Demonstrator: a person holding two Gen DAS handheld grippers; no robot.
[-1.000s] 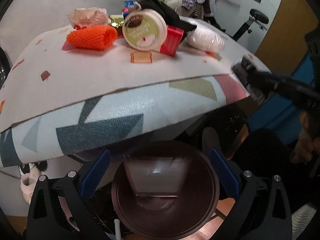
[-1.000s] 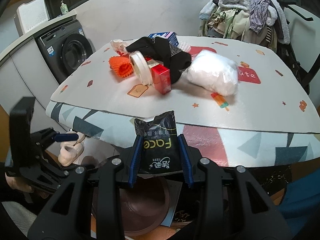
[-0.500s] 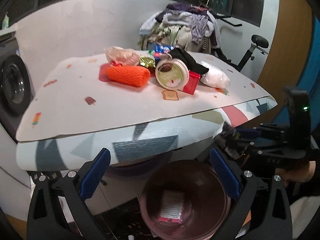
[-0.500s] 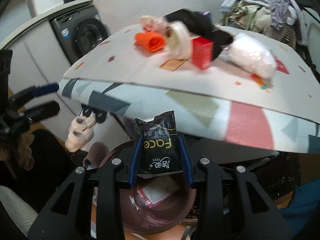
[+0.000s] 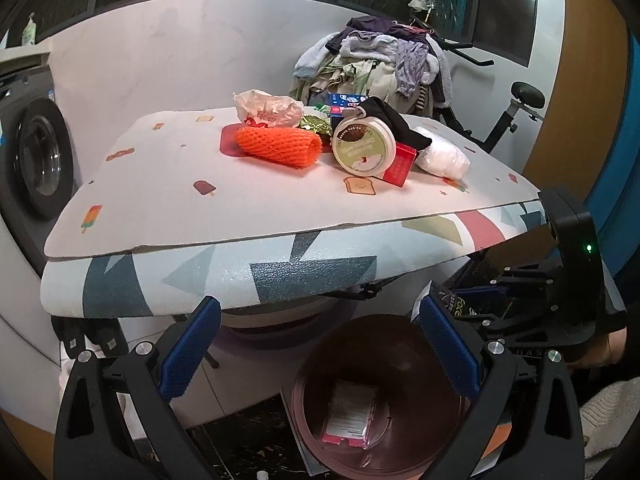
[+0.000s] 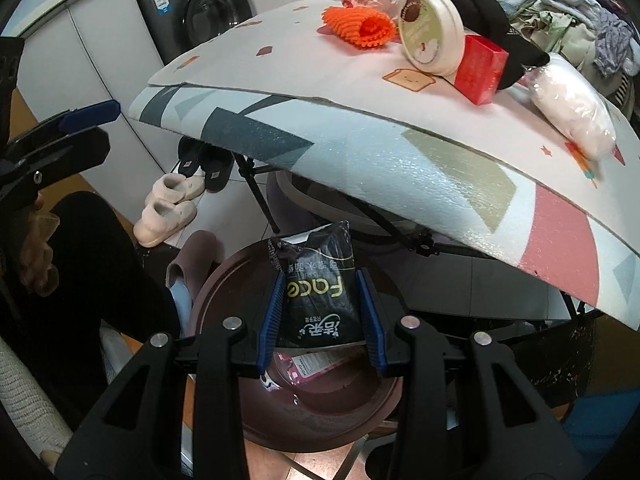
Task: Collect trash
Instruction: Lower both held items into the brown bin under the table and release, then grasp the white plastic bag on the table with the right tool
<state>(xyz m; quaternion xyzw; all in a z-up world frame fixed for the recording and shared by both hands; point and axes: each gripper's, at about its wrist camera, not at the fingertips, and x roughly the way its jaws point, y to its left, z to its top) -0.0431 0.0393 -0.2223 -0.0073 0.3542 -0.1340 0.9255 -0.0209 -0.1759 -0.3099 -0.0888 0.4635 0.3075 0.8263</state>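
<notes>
The right hand-held gripper point(image 6: 322, 312) is clamped on a black tissue pack point(image 6: 316, 280), its blue pads pressing both sides of the soft, glossy wrapper, which is printed with white "Face" lettering and Chinese characters seen upside down, its top seal crinkled. The pack hangs directly above the round maroon bin point(image 6: 224, 280) on the floor below the table's point(image 6: 360, 152) edge, and a pink packet point(image 6: 316, 360) lies at the bin's bottom. The left hand-held gripper point(image 5: 316, 352) stands wide with nothing between its blue pads, hovering over the same bin point(image 5: 400, 328). On the patterned table cover remain an orange foam net sleeve point(image 5: 278, 146), a round cream tub point(image 5: 362, 146) on its side, a red box point(image 5: 400, 164), a white plastic-wrapped bundle point(image 5: 442, 158), a crumpled bag point(image 5: 268, 110) and a black cloth point(image 6: 480, 4).
</notes>
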